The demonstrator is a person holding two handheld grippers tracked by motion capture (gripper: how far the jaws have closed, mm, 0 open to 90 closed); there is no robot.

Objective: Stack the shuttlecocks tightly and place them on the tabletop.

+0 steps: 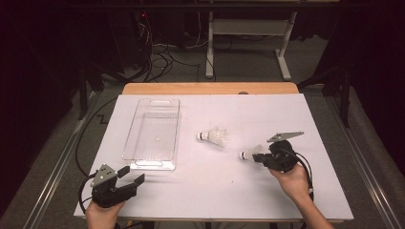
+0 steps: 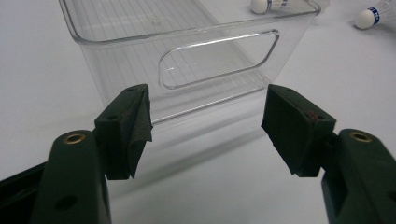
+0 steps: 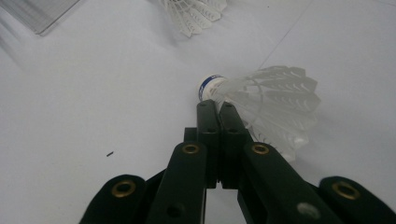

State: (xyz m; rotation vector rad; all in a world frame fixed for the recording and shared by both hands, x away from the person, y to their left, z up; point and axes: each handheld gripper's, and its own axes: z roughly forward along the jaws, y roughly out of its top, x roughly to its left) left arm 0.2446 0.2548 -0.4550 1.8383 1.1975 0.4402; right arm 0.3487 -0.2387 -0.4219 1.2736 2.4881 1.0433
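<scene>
Two white shuttlecocks with blue-banded corks are on the white table (image 1: pixel 200 200). One shuttlecock (image 1: pixel 214 136) (image 3: pixel 194 11) lies loose near the middle. My right gripper (image 1: pixel 258 158) (image 3: pixel 217 105) is shut on the other shuttlecock (image 1: pixel 248 153) (image 3: pixel 275 102), pinching the skirt close to the cork, low over the table at the right. A clear plastic bin (image 1: pixel 128 143) (image 2: pixel 116 65) lies empty at the left. My left gripper (image 1: pixel 131 175) (image 2: pixel 208 126) is open just in front of the bin's near end wall, with nothing between its jaws.
The table's wooden far edge (image 1: pixel 210 88) runs behind the white sheet. Beyond it are white desk legs (image 1: pixel 209 52) and loose cables (image 1: pixel 157 57) on the dark floor. Both corks (image 2: pixel 364 18) show past the bin in the left gripper view.
</scene>
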